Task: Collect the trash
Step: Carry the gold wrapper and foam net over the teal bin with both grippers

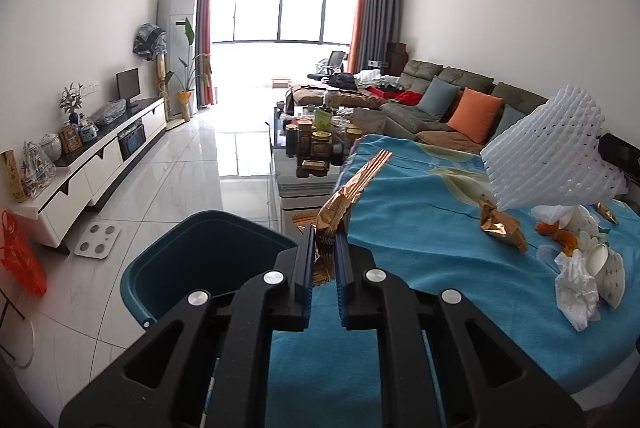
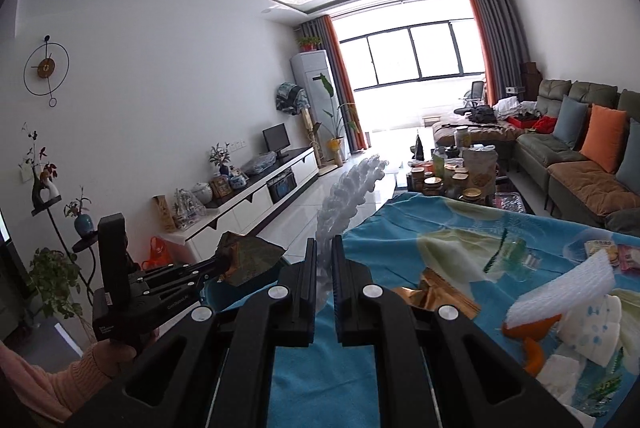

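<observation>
We see the left claw (image 1: 323,240) clamped on a gold wrapper (image 1: 348,191) beside the bin (image 1: 168,260); the right claw (image 2: 325,260) grips white foam netting (image 2: 348,195).

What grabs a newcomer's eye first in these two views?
The white foam net, pinched upright in the right gripper, and the gold wrapper clamped in the left gripper beside the dark blue bin. Then the bright blue cloth, strewn with tissues and orange peel.

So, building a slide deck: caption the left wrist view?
Left gripper holding a gold wrapper beside the blue bin, trash littering the blue cloth.
</observation>
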The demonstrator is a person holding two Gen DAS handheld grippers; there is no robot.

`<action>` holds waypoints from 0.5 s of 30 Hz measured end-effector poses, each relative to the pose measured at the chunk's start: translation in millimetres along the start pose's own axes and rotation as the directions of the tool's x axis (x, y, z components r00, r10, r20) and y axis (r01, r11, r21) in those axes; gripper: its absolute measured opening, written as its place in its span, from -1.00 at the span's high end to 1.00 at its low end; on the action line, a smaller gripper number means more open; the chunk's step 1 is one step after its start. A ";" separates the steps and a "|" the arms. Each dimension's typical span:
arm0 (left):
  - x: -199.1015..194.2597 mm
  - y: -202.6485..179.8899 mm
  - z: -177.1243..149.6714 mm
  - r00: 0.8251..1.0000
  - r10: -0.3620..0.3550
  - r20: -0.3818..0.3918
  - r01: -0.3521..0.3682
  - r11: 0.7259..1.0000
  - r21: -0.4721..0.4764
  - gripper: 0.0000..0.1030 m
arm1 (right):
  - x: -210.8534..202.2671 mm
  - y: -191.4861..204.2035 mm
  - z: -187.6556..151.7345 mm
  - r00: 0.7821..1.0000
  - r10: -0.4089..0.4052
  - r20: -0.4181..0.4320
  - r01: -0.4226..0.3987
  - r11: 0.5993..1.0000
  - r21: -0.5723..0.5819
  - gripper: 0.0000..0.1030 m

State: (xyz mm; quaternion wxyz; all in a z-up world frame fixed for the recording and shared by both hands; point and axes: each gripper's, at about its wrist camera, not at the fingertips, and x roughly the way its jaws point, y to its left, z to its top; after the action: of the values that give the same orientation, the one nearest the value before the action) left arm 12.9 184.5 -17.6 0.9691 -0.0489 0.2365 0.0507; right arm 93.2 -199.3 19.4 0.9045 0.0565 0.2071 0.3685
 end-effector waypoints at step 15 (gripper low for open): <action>28.6 112.2 -22.9 0.976 0.175 -0.133 -0.190 0.975 -0.113 0.80 | 159.4 57.2 -5.6 0.946 0.222 -0.239 -0.216 0.975 0.050 0.88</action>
State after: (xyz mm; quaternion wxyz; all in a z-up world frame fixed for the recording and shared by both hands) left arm 14.2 295.0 -59.0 0.9390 -0.0907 0.2953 0.1513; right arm 156.5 -48.3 -24.2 0.8252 0.0442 0.3129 0.4682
